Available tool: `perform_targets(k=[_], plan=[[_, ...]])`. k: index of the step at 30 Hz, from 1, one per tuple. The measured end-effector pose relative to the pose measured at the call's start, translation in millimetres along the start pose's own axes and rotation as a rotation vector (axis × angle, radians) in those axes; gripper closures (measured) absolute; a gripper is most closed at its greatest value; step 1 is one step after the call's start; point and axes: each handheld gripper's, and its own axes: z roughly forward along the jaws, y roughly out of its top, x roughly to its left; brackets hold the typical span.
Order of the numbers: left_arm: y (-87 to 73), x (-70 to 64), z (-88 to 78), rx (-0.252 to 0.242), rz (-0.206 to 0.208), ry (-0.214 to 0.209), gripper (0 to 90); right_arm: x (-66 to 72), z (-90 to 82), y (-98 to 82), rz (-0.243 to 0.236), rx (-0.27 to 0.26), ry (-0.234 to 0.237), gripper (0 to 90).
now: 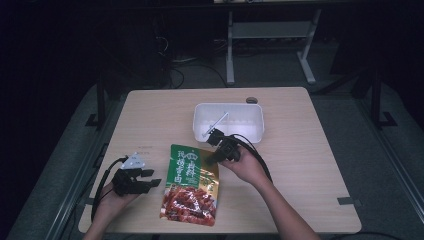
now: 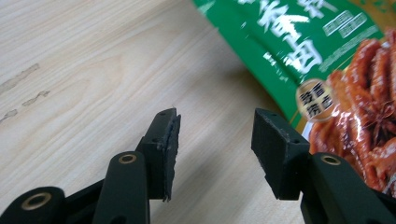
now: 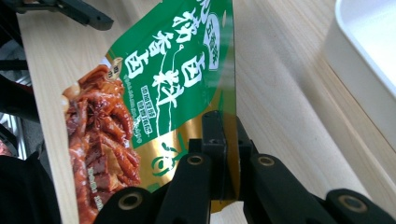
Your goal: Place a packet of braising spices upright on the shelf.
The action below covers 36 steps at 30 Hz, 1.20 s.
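One flat foil pouch (image 1: 191, 184), green across the top with white characters and a picture of reddish-brown braised meat below, lies on the wooden table (image 1: 310, 165) in front of a white plastic bin (image 1: 229, 121). Right gripper (image 1: 216, 156) is clamped on the pouch's gold top corner, plain in the right gripper view. Left gripper (image 2: 215, 140) stands with jaws apart and bare, pouch edge just beside one pad in its own view.

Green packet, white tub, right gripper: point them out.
green packet (image 1: 191, 172): high view, its printed front.
white tub (image 1: 252, 107): high view, its far rim.
right gripper (image 3: 228, 154): right gripper view, between its fingertips.
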Motion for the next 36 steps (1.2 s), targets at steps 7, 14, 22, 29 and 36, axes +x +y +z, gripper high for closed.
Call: perform_targets(k=[7,14,22,29,36], plan=[[-1.8,4.0,-0.2,0.002,-0.011,0.008,49.1,6.3,-20.0,-0.7,-0.008,-0.025,-0.01,89.8],[-2.5,4.5,0.1,0.0,-0.02,0.015,48.4,14.3,-34.0,0.1,-0.021,-0.041,-0.018,89.8],[-3.7,6.9,0.3,0.001,-0.028,0.018,47.3,22.8,-47.2,2.1,-0.038,-0.053,-0.025,89.8],[-4.1,7.4,0.3,0.005,-0.026,0.02,46.9,33.4,-59.0,4.9,-0.065,-0.062,-0.033,89.8],[-4.6,8.1,0.7,0.007,-0.027,0.023,46.9,44.5,-73.5,10.3,-0.101,-0.073,-0.038,89.8]])
